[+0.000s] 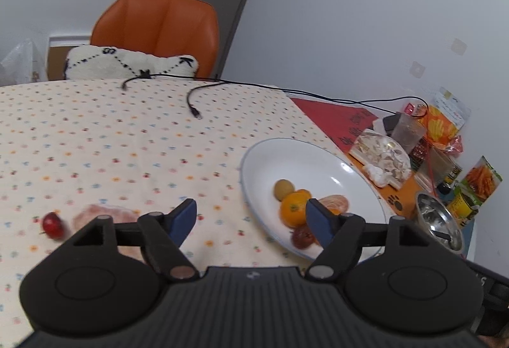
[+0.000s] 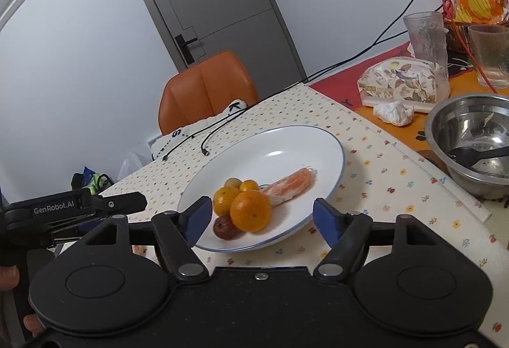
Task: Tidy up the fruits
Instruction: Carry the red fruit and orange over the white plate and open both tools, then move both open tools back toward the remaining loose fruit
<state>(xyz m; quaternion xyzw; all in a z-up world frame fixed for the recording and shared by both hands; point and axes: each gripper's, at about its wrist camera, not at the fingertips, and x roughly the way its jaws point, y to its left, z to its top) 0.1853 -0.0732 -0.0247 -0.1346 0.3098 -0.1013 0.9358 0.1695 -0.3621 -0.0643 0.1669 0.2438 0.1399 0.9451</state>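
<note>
Both wrist views look forward, low (close), sharing the plate [image 1: 305, 153]

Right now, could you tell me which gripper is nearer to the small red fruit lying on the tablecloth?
Left. The left gripper hangs just right of the red fruit; the right gripper faces the plate, farther right.

At the left edge of the right wrist view we read "GenRobot.AI" in white on the black left gripper [image 2: 76, 204]; the snack packet lettering is too small for us.
</note>
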